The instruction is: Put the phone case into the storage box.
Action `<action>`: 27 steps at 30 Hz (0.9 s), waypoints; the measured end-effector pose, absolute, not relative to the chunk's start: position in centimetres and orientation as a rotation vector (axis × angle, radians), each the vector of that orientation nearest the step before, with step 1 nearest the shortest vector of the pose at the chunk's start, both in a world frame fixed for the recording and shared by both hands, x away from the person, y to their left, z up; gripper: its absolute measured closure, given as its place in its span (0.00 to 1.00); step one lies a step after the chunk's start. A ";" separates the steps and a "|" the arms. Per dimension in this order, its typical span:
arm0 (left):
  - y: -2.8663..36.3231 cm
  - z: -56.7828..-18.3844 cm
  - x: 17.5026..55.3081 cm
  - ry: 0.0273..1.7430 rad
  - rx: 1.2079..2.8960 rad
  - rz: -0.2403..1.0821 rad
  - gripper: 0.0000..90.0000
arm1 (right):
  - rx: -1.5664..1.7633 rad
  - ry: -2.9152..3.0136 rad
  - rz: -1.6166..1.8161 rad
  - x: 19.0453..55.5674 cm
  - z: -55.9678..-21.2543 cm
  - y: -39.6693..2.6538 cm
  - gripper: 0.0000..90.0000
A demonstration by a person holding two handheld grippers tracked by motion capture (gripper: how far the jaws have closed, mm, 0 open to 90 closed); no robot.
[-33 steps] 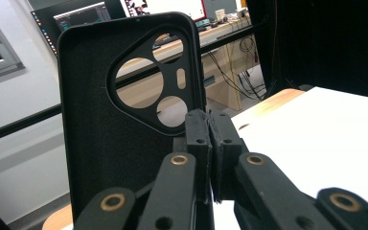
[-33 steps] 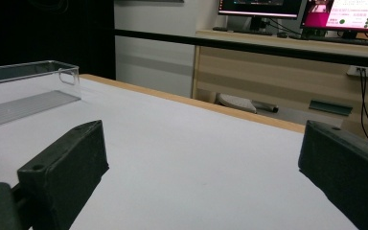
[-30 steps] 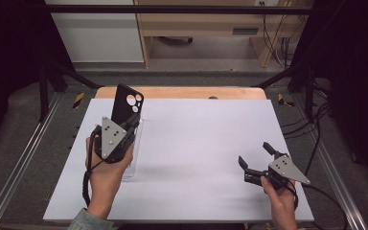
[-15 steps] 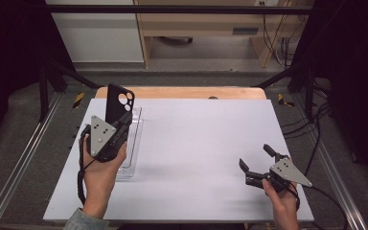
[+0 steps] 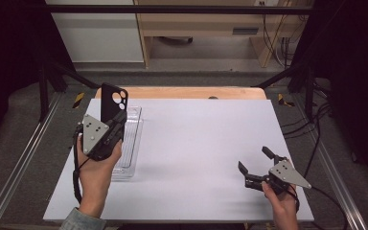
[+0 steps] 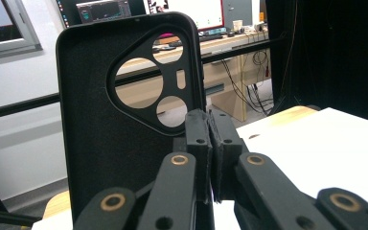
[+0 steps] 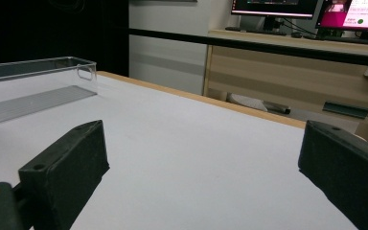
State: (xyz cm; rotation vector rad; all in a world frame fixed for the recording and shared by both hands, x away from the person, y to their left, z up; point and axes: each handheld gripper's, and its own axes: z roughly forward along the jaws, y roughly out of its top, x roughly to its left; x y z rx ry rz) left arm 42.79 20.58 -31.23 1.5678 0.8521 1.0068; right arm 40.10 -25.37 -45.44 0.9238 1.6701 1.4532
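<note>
A black phone case [image 6: 124, 124] is held upright above the clear tray [image 5: 130, 143] at the worktop's [image 5: 196, 143] left; the left gripper [image 6: 210, 143] fingers are pinched on its side edge; judged light, thin, flexible, so the rim suits gripping; right gripper [image 5: 255, 168] fingers are spread wide, empty.

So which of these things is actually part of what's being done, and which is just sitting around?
In use:
- black phone case, held upright
- left gripper, shut on the case's edge
- clear tray, just beneath the case

Just lying about:
- right gripper, open, holding nothing
- white table top
- monitors and wooden desk in the background
</note>
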 end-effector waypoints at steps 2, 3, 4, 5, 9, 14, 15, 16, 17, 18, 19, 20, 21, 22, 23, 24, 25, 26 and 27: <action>20.7 -31.2 42.8 0.856 1.561 1.007 0.97 | 0.924 1.673 1.455 40.0 -45.5 -25.3 0.04; 20.7 -31.2 42.8 0.857 1.560 1.008 0.97 | 0.924 1.673 1.455 40.0 -45.5 -25.3 0.04; 20.8 -31.1 42.7 0.859 1.558 1.008 0.97 | 0.922 1.675 1.455 40.0 -45.5 -25.2 0.04; 20.8 -31.1 42.7 0.862 1.554 1.007 0.97 | 0.923 1.676 1.458 40.0 -45.5 -25.2 0.04; 21.2 -31.1 42.8 0.878 1.540 0.997 0.97 | 0.925 1.679 1.461 39.9 -45.6 -25.2 0.04; 21.6 -31.0 43.0 0.891 1.524 1.010 0.97 | 0.926 1.689 1.456 40.0 -45.8 -25.1 0.04; 21.6 -31.0 43.0 0.893 1.522 1.009 0.97 | 0.925 1.689 1.457 40.0 -45.8 -25.1 0.04; 21.7 -31.0 43.0 0.897 1.519 1.007 0.97 | 0.924 1.689 1.458 40.0 -45.8 -25.1 0.04; 21.8 -31.0 43.1 0.899 1.518 1.004 0.97 | 0.924 1.690 1.459 40.0 -45.8 -25.1 0.04; 21.8 -31.0 43.1 0.904 1.517 1.001 0.97 | 0.924 1.690 1.458 40.0 -45.8 -25.1 0.04; 21.9 -31.1 43.2 0.907 1.514 0.997 0.97 | 0.924 1.690 1.459 39.9 -45.8 -25.1 0.04; 22.0 -31.1 43.2 0.911 1.513 0.995 0.97 | 0.925 1.690 1.460 39.9 -45.8 -25.1 0.04; 22.1 -31.1 43.2 0.913 1.512 0.996 0.97 | 0.924 1.689 1.461 39.9 -45.8 -25.1 0.04; 22.1 -31.1 43.3 0.916 1.510 0.998 0.97 | 0.923 1.689 1.461 39.9 -45.8 -25.1 0.04; 22.2 -31.1 43.3 0.920 1.509 0.998 0.97 | 0.923 1.689 1.462 39.9 -45.8 -25.1 0.04; 22.3 -31.1 43.3 0.923 1.508 0.997 0.97 | 0.923 1.689 1.463 39.9 -45.8 -25.1 0.04; 22.4 -31.2 43.4 0.926 1.507 0.997 0.97 | 0.922 1.689 1.464 39.9 -45.7 -25.0 0.04; 22.5 -31.2 43.4 0.929 1.506 0.997 0.97 | 0.921 1.688 1.465 39.9 -45.7 -25.0 0.04; 22.5 -31.3 43.5 0.931 1.511 0.996 0.97 | 0.918 1.688 1.466 39.9 -45.8 -25.0 0.04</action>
